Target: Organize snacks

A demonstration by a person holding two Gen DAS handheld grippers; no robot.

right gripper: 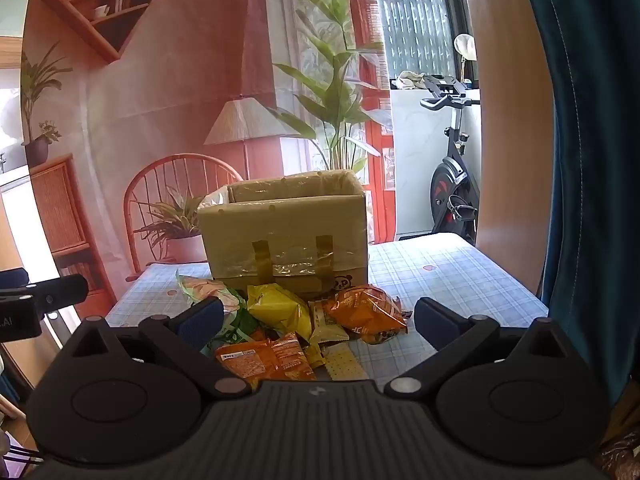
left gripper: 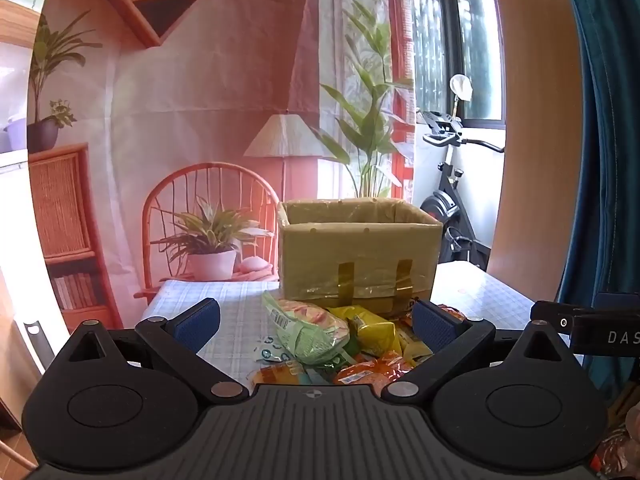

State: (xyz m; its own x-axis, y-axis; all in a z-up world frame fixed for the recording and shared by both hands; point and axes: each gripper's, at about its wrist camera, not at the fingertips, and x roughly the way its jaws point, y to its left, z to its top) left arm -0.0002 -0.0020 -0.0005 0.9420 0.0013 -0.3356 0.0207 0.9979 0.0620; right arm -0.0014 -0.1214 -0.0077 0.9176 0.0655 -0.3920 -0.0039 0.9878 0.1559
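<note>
Left wrist view: left gripper (left gripper: pixel 316 322) spread wide, grasping nothing, hovering over the snack heap.
Right gripper (right gripper: pixel 318 318): likewise released and empty.
Snacks: pale green packet (left gripper: pixel 316 332), yellow packet (right gripper: pixel 280 310) and orange packets (right gripper: pixel 366 312) lie loose on the blue checked desk (right gripper: pixel 460 280).
Open taped cardboard box (right gripper: pixel 286 236): just behind them, likely their destination.

Two matching handheld tools: left gripper (left gripper: pixel 316 322) and right gripper (right gripper: pixel 319 320), both matte black plastic. Ribbed grey-black deck with a small round emblem at its front edge. Round housings either side, triangular cut-outs above, silver pivot screws (left gripper: pixel 229 390), angled link arms, textured blue finger pads (right gripper: pixel 202 320).
</note>
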